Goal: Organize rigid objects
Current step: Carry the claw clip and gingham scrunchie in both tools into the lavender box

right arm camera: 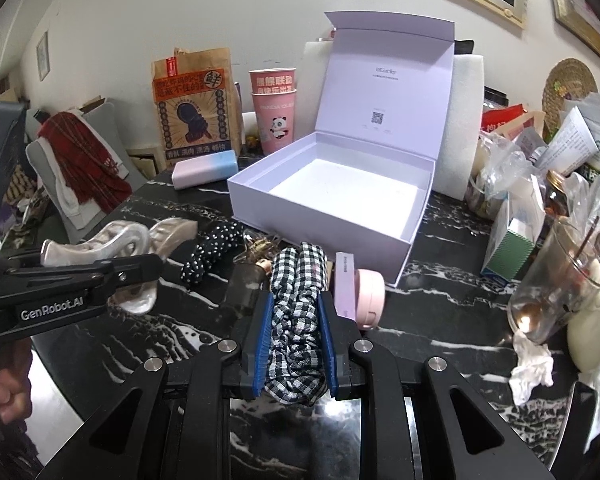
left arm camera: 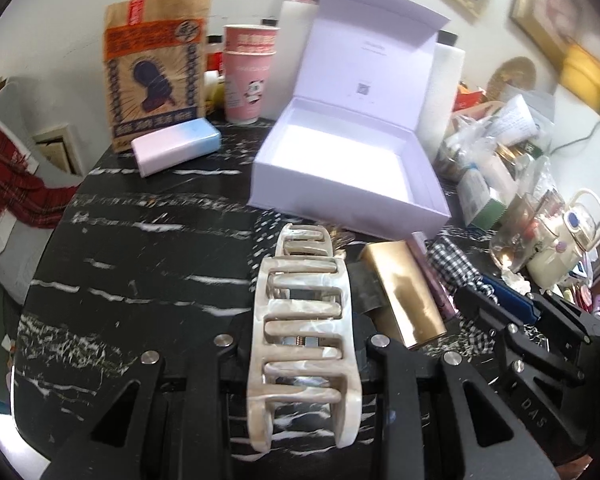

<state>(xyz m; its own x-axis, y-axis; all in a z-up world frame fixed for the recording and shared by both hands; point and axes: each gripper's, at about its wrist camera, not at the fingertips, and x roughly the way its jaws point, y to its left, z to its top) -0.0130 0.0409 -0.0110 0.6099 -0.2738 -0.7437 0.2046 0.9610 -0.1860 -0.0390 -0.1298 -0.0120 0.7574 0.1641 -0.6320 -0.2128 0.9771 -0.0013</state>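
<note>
- Left gripper [left arm camera: 300,344]: level above the black marble table [left arm camera: 140,272], pinching a pearly hair claw clip [left arm camera: 300,340] lengthwise, short of the open lavender box [left arm camera: 340,168].
- Right gripper [right arm camera: 294,332]: low, aimed at the box, blue pads [right arm camera: 260,340] pressed on a black-and-white gingham scrunchie [right arm camera: 296,320].
- Readable: "GenRobot.AI" on the left gripper's side; "DAS" on the right gripper's body.
</note>
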